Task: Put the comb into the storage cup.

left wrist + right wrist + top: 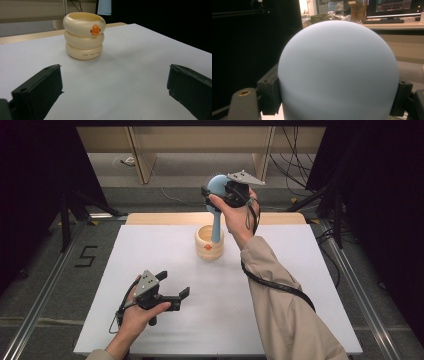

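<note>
Right claw (216, 195) is clamped onto the round head of a pale blue, smooth matte brush-like thing with a domed top and a slim handle (216, 215), held up above the far middle of the flat white surface (280, 285). From the high view the handle hangs straight down, and its lower end sits in or just over the mouth of the cream-coloured cup shaped like three stacked rounded rings (209, 245); can't tell if it actually touches the inside. Tiny dark bristles seem to fringe the top of the head, but they're too small to be sure. In the right gripper view the blue dome (338, 72) looks soft-finished, no shine, almost egg-like, with the two black blocky jaws pressed against its left and right sides.

Left claw (171, 289) rests low over the near left part of the surface, jaws spread wide with nothing between them. Its view looks right across the bare white top at the ringed cup (84, 36), which stands upright and well apart from it. Glossy plastic-looking finish, chubby doughnut rings, a small orange raised badge on the top ring, and a line of tiny dark lettering on the bottom ring that's too small to read.

Behind the white sheet, a strip of light wood edge (150, 218) peeks out.
</note>
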Available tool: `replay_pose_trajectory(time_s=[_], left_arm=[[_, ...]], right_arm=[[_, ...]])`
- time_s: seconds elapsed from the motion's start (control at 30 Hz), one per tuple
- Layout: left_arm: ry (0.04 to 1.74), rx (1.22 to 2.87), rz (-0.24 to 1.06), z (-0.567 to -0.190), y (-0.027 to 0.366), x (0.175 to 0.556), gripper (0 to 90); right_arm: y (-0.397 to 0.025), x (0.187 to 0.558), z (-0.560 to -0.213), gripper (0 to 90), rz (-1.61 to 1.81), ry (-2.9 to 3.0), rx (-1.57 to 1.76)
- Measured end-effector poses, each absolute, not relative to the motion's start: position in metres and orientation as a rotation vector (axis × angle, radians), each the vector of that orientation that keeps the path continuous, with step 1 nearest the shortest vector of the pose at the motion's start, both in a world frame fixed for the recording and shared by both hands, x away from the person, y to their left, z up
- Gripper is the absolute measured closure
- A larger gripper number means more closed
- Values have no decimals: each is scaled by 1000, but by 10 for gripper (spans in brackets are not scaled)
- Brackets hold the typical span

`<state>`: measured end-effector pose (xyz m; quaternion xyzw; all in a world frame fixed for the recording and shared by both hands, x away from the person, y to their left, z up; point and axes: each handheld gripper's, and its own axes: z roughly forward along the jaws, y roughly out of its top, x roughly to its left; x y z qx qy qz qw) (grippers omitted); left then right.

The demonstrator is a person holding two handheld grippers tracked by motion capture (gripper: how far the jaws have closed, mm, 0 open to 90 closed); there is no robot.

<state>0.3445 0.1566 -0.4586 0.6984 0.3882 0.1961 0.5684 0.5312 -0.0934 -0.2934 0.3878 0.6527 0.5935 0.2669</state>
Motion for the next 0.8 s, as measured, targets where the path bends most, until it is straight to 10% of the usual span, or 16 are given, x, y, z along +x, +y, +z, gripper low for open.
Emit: replay_pose_trajectory(time_s=[0.8], left_arm=[[908, 1645, 464, -459, 156, 344, 0]], right_arm=[[-91, 536, -296, 211, 1613, 1723, 1044]])
